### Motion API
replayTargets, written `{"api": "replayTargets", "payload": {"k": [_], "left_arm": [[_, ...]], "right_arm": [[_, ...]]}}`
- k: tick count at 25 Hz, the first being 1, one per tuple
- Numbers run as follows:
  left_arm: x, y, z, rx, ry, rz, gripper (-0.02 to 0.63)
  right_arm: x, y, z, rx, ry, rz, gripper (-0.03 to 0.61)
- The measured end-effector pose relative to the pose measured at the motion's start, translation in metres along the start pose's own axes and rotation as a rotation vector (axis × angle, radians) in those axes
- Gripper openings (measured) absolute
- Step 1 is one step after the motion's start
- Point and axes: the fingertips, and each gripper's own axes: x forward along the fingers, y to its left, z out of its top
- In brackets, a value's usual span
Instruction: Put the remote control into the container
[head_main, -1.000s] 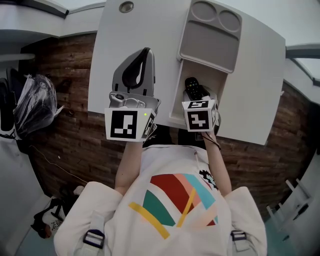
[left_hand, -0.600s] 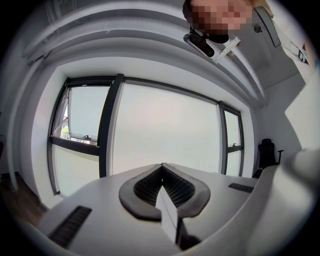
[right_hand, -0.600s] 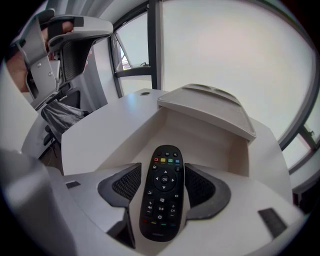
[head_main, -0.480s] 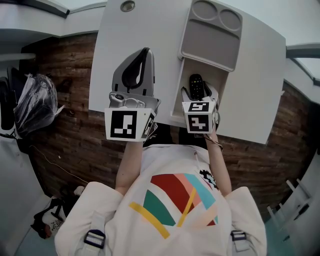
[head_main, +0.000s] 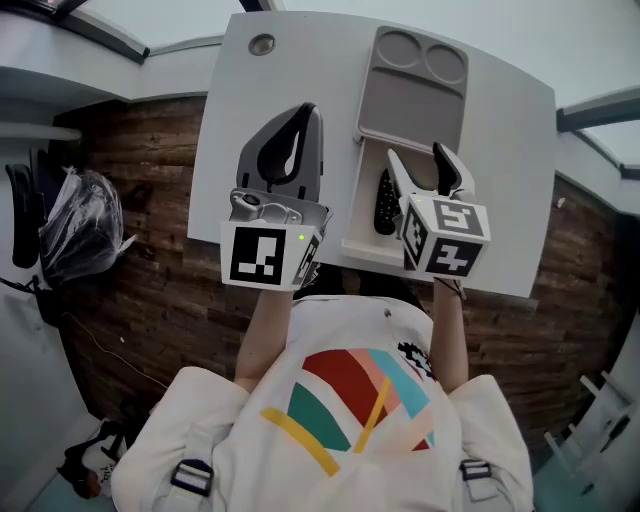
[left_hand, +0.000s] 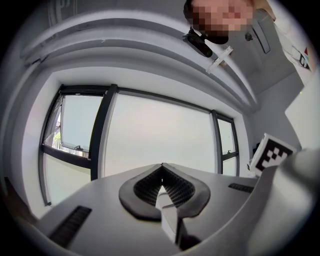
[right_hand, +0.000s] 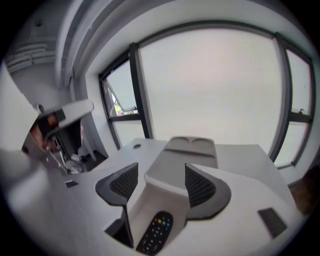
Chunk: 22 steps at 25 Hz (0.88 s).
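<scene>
Remote (head_main: 384, 200) lies inside the container (head_main: 372, 252), along its left wall, buttons up in the right gripper view. The container stands on the right half of the worktop (head_main: 510, 180), with its near end at the near edge. The grey lid (head_main: 415, 85) sits at its far end. We judge the placing done.

Right gripper (right_hand: 161, 180): jaws spread wide, nothing between the pads, hanging above the open container with the remote below. Left gripper (left_hand: 161, 184): jaws pressed together, empty, over the left half of the worktop, aimed up at the windows.

Risks from here, as we judge them:
1. The container's near end is at the worktop's near edge. A pull toward us with a jaw hooked on a wall could drag it off, remote and all.
2. The spread jaws span much of the opening. A dip could strike a wall or the lid's near lip and shift either.
3. A dip on the left side could knock the remote.
4. If the lid is to be shut, we cannot tell whether it slides or hinges, so a wrong push could shove the container.
</scene>
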Motion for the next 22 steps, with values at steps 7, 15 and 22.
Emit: {"api": "replayTargets", "payload": {"k": [7,15,22], "left_arm": [[0.006,-0.028,0.046,0.048,-0.094,-0.066,0.008],[-0.007,-0.035,0.112,0.102,-0.216,-0.063,0.008],[-0.017,-0.045,0.144,0.140,-0.293,-0.072,0.007]], "right_arm": [[-0.086,-0.010,0.114,0.036,-0.444,0.008,0.009],[-0.191,-0.011,0.173,0.010,-0.767,-0.014,0.000],[-0.214,-0.004,0.167,-0.168,-0.784,-0.111,0.000]]}}
